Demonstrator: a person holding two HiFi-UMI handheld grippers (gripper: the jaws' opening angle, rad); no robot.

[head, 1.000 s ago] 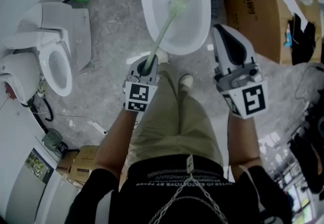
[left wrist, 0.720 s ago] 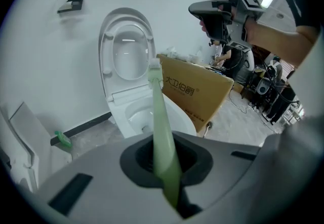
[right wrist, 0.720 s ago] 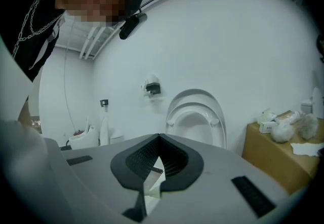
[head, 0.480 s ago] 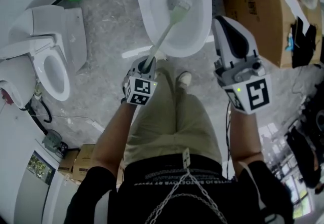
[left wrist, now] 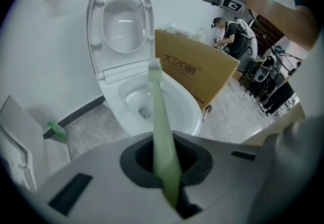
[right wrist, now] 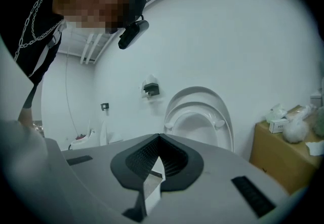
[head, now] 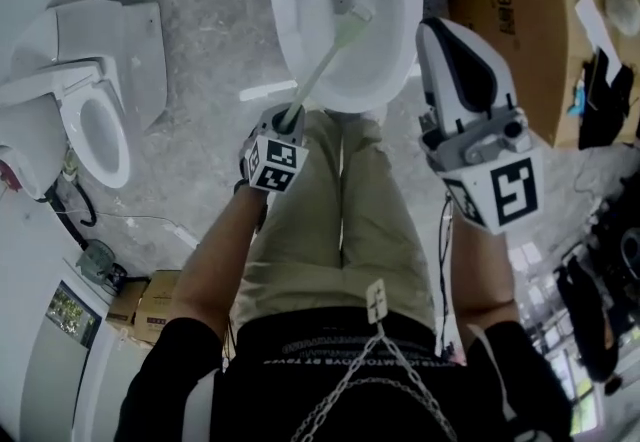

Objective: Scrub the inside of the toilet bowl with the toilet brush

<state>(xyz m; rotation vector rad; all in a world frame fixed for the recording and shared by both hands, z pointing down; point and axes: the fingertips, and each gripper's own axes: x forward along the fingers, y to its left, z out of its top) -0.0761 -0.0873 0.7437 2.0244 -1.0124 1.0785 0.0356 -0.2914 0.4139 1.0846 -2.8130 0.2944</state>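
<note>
**A:** Where does the toilet bowl (head: 392, 58) sit relative to the person?

**B:** Straight ahead of the legs on the floor, with its lid (right wrist: 198, 97) raised against the wall. A cardboard box (head: 500, 20) stands just beside it on the person's right.

**A:** And the toilet brush (head: 318, 75)?

**B:** Its pale green handle is clamped in the left hand-held gripper (head: 289, 120), whose jaws are shut around the rear end of the shaft. The long axis runs forward from that gripper, leaning a little to the person's right, and slopes down over the near rim. The head (head: 351, 26) is inside the bowl, just short of the drain opening.

**A:** Is the head on the porcelain?

**B:** Neither view settles that. In the left gripper view the shaft (left wrist: 163, 142) points almost dead along the jaws' line toward the back of the bowl, so it looks close, but contact can't be confirmed.

**A:** So the left side does the work?

**B:** It appears so. The bowl lies directly along that gripper's axis, so scrubbing should come down to pushing and sweeping along and around the line of the handle.

**A:** What about the right hand-held gripper (head: 443, 30)?

**B:** It is held beside the bowl's right edge, well clear of the brush. Its jaws are pressed together with nothing between them, and its own view aims up at the wall and lid rather than into the bowl.
</note>
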